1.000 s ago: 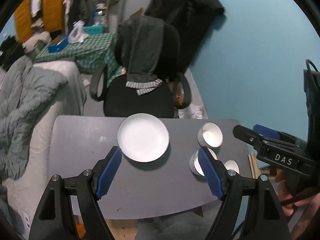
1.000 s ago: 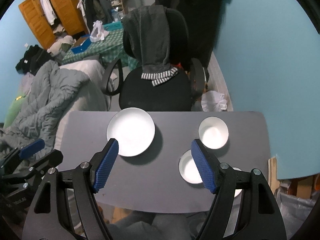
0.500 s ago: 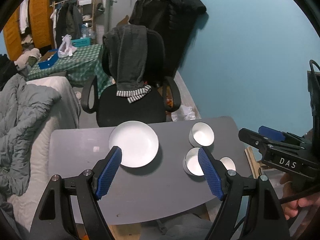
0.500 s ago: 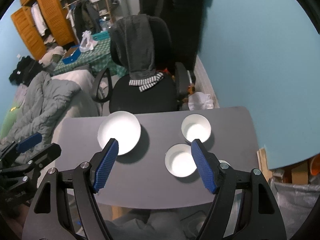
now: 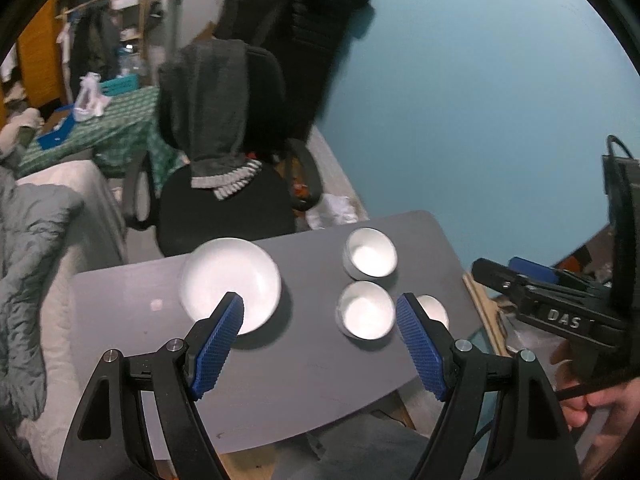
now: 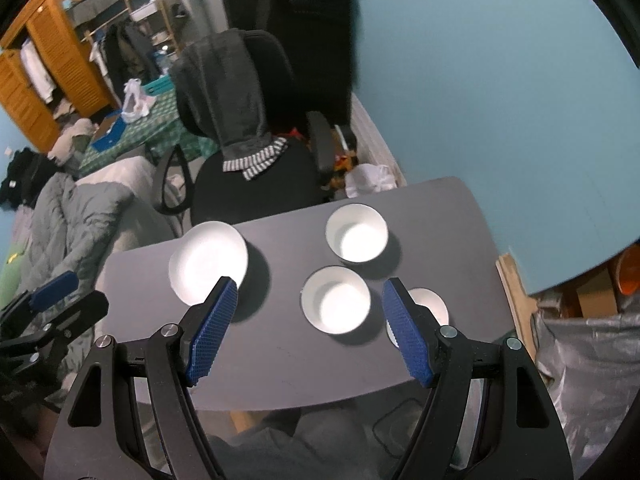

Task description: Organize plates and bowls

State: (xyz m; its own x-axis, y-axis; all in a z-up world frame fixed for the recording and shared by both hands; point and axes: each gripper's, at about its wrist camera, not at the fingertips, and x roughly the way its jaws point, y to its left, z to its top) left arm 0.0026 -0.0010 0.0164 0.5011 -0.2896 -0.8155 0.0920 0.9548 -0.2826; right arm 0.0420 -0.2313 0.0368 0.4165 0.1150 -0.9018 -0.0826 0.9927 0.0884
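Note:
On the small grey table (image 5: 132, 320) (image 6: 280, 352) lie a wide white plate (image 5: 230, 282) (image 6: 208, 262) at the left, a deep white bowl (image 5: 370, 258) (image 6: 357, 238) at the far right, a second white bowl (image 5: 365, 314) (image 6: 335, 305) nearer, and a small white dish (image 5: 434, 310) (image 6: 430, 302) half hidden behind a right finger in both views. My left gripper (image 5: 320, 338) hangs open above the table with nothing between its blue pads. My right gripper (image 6: 306, 326) is open too, over the nearer bowl, holding nothing; it also shows at the right edge of the left wrist view.
A black office chair (image 5: 224, 200) (image 6: 256, 168) draped with a grey garment stands just behind the table. A bed with a grey quilt (image 5: 32, 264) (image 6: 68, 224) lies to the left. A blue wall (image 5: 480, 100) is at the right. A person's hand (image 5: 600, 396) holds the right gripper.
Both grippers have drawn back and rolled, so the table and dishes look smaller and tilted. The dishes have not moved. Both grippers stayed open.

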